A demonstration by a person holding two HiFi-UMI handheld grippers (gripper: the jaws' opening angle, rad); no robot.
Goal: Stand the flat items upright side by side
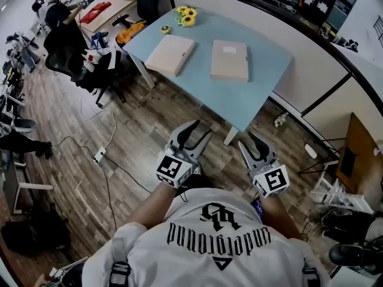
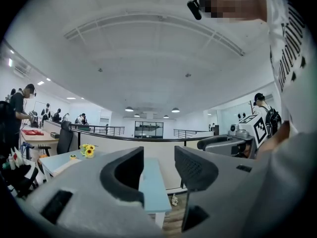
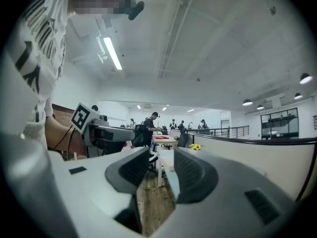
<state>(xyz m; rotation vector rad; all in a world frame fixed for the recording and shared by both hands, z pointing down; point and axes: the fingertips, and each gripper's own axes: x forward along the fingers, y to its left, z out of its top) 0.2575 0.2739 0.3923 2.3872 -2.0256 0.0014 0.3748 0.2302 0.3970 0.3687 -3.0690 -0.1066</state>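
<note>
Two flat tan items lie on the light blue table [image 1: 263, 58]: the left item [image 1: 170, 54] sits at a slant and the right item [image 1: 230, 60] lies square beside it, a gap between them. Both grippers hover over the wooden floor, short of the table's near corner and well apart from the items. My left gripper [image 1: 196, 133] [image 2: 158, 167] is open with nothing between its jaws. Just as empty and open is my right gripper [image 1: 251, 143] [image 3: 162, 165]. Each points level toward the table.
Sunflowers [image 1: 185, 15] and a small yellow roll [image 1: 165, 29] sit at the table's far left end. A black office chair [image 1: 90, 58] loaded with things stands left of the table. Cables and a power strip [image 1: 100, 155] cross the floor. A curved partition [image 1: 317, 70] borders the table's right.
</note>
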